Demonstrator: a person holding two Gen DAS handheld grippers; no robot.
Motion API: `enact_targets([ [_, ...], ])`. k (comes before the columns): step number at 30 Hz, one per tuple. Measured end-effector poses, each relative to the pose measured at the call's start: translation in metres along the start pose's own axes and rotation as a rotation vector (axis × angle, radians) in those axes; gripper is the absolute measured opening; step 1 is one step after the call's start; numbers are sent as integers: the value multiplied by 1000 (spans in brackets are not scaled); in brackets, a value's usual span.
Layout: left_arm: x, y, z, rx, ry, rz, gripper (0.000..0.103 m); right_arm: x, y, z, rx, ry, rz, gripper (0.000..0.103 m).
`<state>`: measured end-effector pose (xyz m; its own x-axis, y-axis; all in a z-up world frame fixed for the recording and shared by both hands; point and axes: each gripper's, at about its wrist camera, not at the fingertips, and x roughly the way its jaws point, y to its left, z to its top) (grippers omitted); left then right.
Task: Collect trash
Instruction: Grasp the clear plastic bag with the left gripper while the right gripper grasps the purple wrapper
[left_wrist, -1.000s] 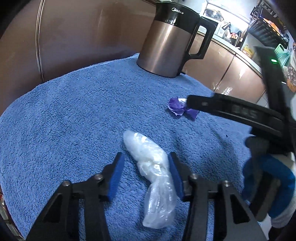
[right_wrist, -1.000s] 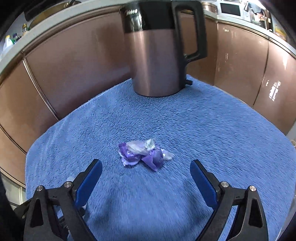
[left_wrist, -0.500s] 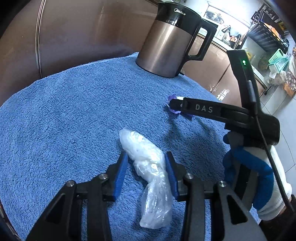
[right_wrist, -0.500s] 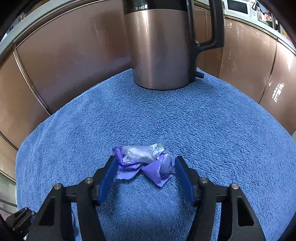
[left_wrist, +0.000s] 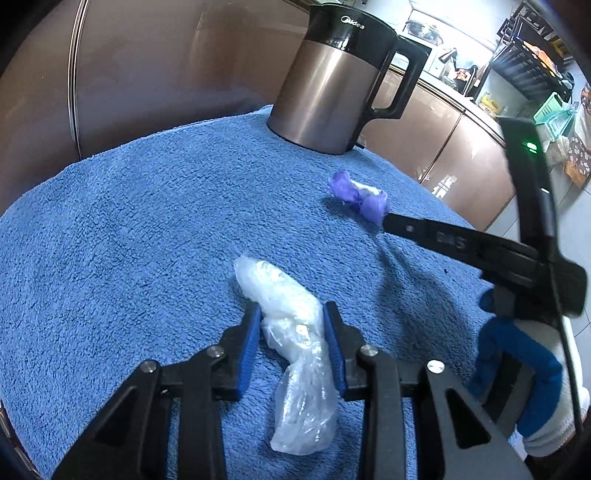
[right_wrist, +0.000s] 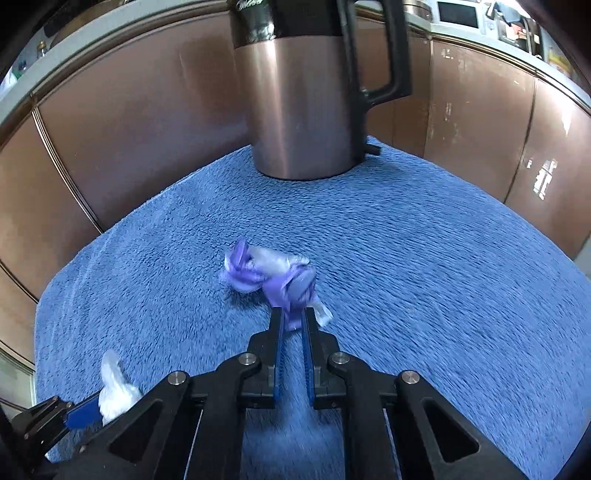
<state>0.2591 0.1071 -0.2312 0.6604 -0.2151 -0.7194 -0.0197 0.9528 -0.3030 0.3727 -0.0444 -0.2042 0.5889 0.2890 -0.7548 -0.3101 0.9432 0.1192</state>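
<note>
Purple wrapper pinched by one tail in right gripper, over blue towel | clear plastic bag clamped by left gripper | risk: thin hold, wrapper may slip free.

Blue terry towel spread over surface, steel electric kettle with black lid and handle upright at far edge, brown cabinet fronts behind, green basket on distant counter.
</note>
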Motion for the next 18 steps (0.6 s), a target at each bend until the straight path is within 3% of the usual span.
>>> enact_targets([
  [8,0,2,0,-8,-3,-2,31,-21,-10,-9,30,-13,2,9],
  [10,-1,3,-1,-11,-3,-6,31,-20,-12,-4,39,-18,9,18],
  [12,-1,3,-2,-13,-3,-8,31,-19,-12,0,32,-28,-2,41],
  [18,-4,-1,-8,-20,-4,-5,31,5,-4,19,-22,-13,-14,51],
])
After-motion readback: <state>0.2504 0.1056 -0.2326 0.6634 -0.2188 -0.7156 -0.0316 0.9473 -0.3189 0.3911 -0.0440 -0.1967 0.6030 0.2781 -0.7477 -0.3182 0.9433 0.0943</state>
